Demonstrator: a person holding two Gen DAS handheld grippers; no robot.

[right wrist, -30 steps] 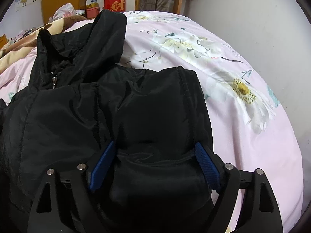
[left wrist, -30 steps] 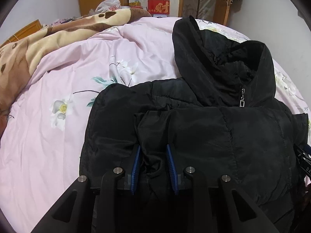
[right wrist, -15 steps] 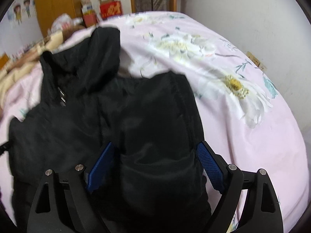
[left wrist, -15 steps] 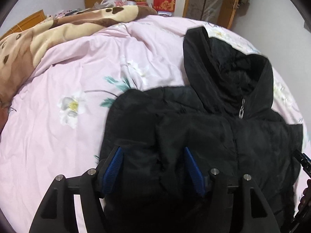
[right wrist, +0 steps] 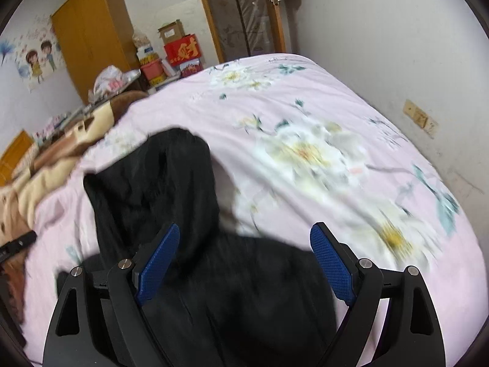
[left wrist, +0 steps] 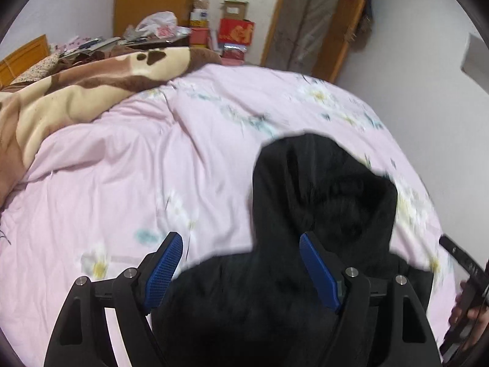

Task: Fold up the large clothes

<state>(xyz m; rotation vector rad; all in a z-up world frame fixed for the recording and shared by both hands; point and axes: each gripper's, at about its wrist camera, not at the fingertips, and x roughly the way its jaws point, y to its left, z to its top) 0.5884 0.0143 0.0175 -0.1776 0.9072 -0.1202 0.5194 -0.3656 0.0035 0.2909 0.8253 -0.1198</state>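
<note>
Sleeves look already folded in, we judge: the black jacket (left wrist: 275,290) lies below and ahead of our left gripper (left wrist: 241,269), hood (left wrist: 321,183) stretched away from us on the pink quilt (left wrist: 122,183). Its jaws are opening, nothing pinched between them. Our right gripper (right wrist: 244,263) stands wide apart above the same cloth, clamping nothing. Folding the hood down and halving the body look left.
</note>
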